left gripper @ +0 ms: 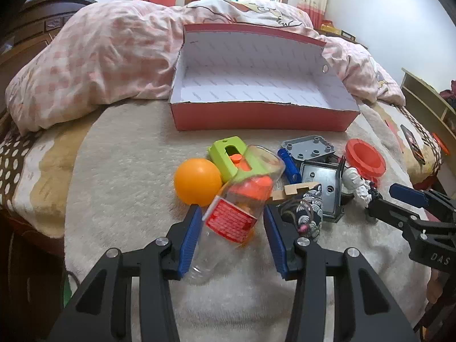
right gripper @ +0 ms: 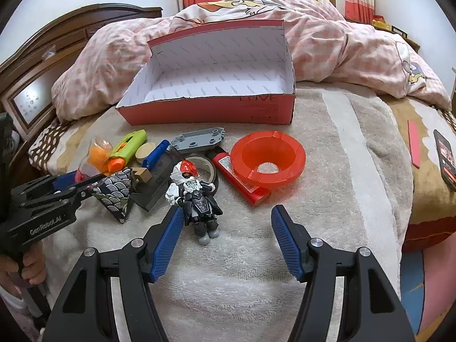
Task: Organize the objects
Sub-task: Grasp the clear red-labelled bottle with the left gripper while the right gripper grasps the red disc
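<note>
My left gripper [left gripper: 232, 213] is shut on a clear plastic bottle [left gripper: 239, 205] with a red label. The bottle lies slanted between the blue pads, its base over the green toy gun [left gripper: 228, 156]. An orange ball [left gripper: 198, 182] sits just left of the fingertips. The red cardboard box [left gripper: 265, 116] stands behind, open with nothing in it. My right gripper [right gripper: 226, 216] is open above the cream blanket. A toy figure [right gripper: 196, 193] with a red helmet lies just inside the left fingertip. The red funnel [right gripper: 268, 159] and red lighter [right gripper: 239, 179] lie beyond it.
Grey plates [right gripper: 199, 139], a blue cylinder [right gripper: 155, 154], a tape roll [right gripper: 205, 165], a wooden piece [right gripper: 142, 173] and a patterned pouch [right gripper: 116, 193] crowd the pile. A pink quilt [right gripper: 342, 51] lies behind the box. A phone [right gripper: 446, 159] lies far right. The person's hand [right gripper: 31, 268] holds the left gripper.
</note>
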Motion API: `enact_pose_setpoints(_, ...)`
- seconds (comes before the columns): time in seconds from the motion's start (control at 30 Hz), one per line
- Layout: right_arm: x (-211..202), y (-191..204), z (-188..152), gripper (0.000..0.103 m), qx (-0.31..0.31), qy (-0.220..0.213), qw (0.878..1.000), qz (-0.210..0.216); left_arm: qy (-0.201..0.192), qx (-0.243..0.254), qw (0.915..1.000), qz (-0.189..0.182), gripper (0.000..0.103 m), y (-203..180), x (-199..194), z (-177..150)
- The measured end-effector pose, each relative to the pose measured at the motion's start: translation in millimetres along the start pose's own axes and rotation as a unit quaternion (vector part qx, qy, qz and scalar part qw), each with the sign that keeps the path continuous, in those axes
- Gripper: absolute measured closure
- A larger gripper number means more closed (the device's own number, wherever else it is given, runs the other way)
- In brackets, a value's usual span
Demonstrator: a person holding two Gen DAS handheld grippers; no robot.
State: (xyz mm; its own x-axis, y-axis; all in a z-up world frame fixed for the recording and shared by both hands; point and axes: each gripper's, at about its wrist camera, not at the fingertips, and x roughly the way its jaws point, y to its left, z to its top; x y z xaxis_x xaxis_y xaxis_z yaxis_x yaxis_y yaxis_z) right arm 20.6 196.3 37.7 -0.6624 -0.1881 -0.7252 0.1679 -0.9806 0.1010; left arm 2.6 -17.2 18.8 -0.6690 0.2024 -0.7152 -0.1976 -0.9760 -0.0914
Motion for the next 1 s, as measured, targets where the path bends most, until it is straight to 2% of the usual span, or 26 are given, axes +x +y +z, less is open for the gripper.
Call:
enact_pose_setpoints(0.13,0.2,-0.9,0.5,0.038,0.001,0.002,1.0,0.002,0.011,-0.005,0.9999,-0.001,0.058,2.4,8.0,2.9)
enact_pose_setpoints(0.17,0.0,-0.9,0.6,0.038,0.0,0.001,1.0,0.001,0.012,-0.007,0.9999,-0.002,0.06,3.4,8.6,3.1)
enact_pose_setpoints(0.23,-1.4,-1.8,1.7,0.038,-0.002,-0.003,1.0,-0.001,0.01,-0.01,0.9998,-0.01,0.072,4.9,6.8,2.6)
enact_pose_setpoints(0.4,-4.7,-7.6,6.4,0.036,0.0,-0.013,1.0,-0.002,-0.004,0.006,0.9999,-0.012,0.073,0.3,-2.9,0.5)
enact_pose_setpoints(0.5,-3.8,-13.1,12.1,0.026,0.003,-0.014,1.0,-0.004,-0.006,0.005,0.9997,-0.021,0.073,-1.2,-6.4,1.0)
enact_pose_setpoints(0.67,2.9,-23.5,26.3,0.025,0.009,-0.024,0.999,-0.022,-0.003,0.002,0.9997,-0.023,0.073,-0.8,-5.0,1.5)
enact_pose_setpoints(0.87,25.5,-28.0,41.6,0.024,0.013,-0.013,1.0,-0.005,0.0,0.002,0.9997,-0.022,0.073,-0.8,-3.2,0.9)
enact_pose_setpoints(1.0,36.3,-28.4,49.0,0.024,0.009,-0.004,1.0,-0.015,0.002,0.0,0.9997,-0.023,0.073,0.0,-1.9,1.5)
